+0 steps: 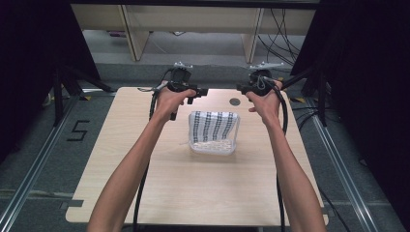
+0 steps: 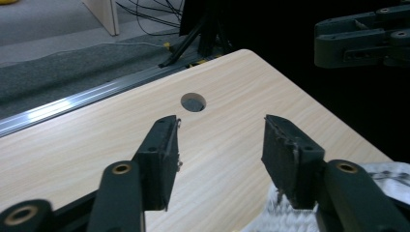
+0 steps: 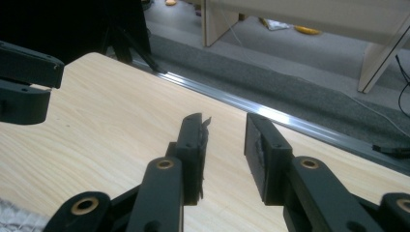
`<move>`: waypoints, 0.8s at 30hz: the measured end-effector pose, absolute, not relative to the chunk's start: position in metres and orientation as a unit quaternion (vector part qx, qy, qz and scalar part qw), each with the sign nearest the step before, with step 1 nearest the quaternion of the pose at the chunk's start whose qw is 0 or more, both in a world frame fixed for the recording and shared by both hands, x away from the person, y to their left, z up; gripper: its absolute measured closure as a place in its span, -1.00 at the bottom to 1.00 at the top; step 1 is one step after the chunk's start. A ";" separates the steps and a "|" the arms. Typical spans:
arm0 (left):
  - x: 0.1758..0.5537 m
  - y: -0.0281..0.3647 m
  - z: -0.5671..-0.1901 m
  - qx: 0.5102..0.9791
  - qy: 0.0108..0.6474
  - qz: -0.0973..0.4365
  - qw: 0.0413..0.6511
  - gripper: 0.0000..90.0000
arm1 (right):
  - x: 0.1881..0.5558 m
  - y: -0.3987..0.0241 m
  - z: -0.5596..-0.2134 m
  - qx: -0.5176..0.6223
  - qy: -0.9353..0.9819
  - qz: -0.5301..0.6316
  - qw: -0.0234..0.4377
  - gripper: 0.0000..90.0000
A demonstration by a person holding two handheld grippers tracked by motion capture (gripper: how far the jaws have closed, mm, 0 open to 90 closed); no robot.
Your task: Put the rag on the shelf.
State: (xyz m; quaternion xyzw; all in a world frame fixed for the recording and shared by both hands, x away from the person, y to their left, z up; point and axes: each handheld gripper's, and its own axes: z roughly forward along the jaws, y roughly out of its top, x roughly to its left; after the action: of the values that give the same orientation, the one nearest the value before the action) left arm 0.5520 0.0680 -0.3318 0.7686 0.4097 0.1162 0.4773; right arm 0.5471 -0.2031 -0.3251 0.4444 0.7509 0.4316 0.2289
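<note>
A folded white cloth (image 1: 213,131) with black checked stripes lies in the middle of the wooden table (image 1: 193,193). My left gripper (image 1: 202,92) hovers just beyond the cloth's far left corner, jaws pointing right. Opposite it, my right gripper (image 1: 240,88) hangs past the far right corner, jaws pointing left. In the left gripper view the left gripper (image 2: 220,121) is open, with nothing between its jaws and the cloth's edge (image 2: 285,220) below them. The right gripper (image 3: 225,121) is also open over bare wood, and a corner of the cloth (image 3: 14,220) peeks in at the bottom left.
A round hole (image 1: 235,101) sits in the tabletop between the two grippers, also visible as the hole (image 2: 193,102) ahead of the left jaws. A metal floor rail (image 3: 290,118) runs past the table's far edge. Desk legs and cables stand beyond.
</note>
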 end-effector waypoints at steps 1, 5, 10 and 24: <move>0.551 0.069 -0.331 0.771 0.407 0.115 0.476 -0.03 | 0.546 -0.206 -0.324 0.437 0.751 0.437 0.232 0.53; 0.547 0.072 -0.329 0.763 0.412 0.108 0.486 -0.14 | 0.541 -0.212 -0.319 0.430 0.756 0.437 0.230 0.48; 0.541 0.076 -0.330 0.768 0.411 0.102 0.480 -0.23 | 0.534 -0.217 -0.314 0.435 0.753 0.440 0.227 0.41; 0.524 0.085 -0.323 0.769 0.405 0.106 0.483 -0.33 | 0.513 -0.223 -0.308 0.420 0.754 0.454 0.221 0.28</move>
State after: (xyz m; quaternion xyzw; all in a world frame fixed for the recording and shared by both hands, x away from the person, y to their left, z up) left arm 0.5236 0.0850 -0.3228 0.7690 0.4047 0.1064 0.4834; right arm 0.5132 -0.2229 -0.3076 0.4201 0.7539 0.4539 0.2214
